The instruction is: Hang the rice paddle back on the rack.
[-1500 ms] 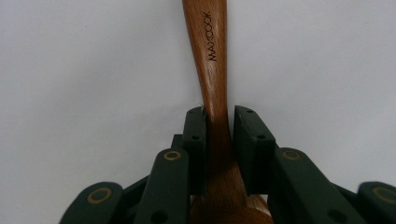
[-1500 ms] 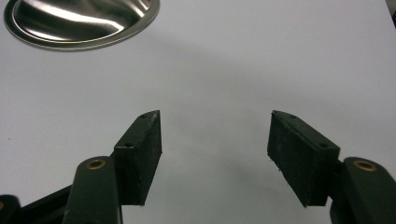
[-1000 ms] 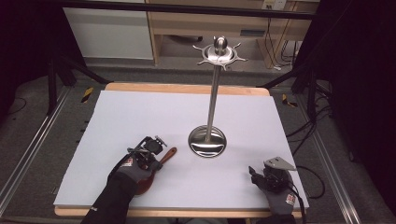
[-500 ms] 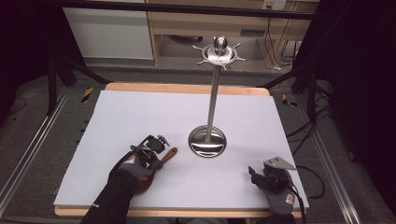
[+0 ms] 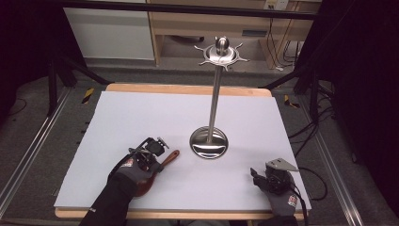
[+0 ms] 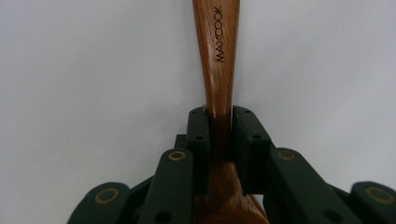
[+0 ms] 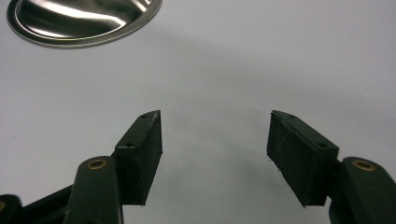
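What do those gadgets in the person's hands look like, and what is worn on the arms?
Each hand wears a grey glove with a small red-and-white patch, and the left arm has a black sleeve. The left gripper and right gripper are black, with flat rectangular pads on linked bars with brass-coloured pivots. A grey three-cornered plate tops the right one.

Bright table, dark, perhaps underexposed surroundings

The stand (image 5: 209, 143) rises from the middle of the surface (image 5: 141, 113), its base resting flat on it. The wooden spoon (image 5: 162, 162) lies on the surface to the left of the stand's base and nearer the person. The left gripper (image 5: 157, 147) sits over the spoon, fingers (image 6: 201, 140) either side of its handle. The right gripper (image 5: 256, 176) lies right of the base, nearer the front edge.
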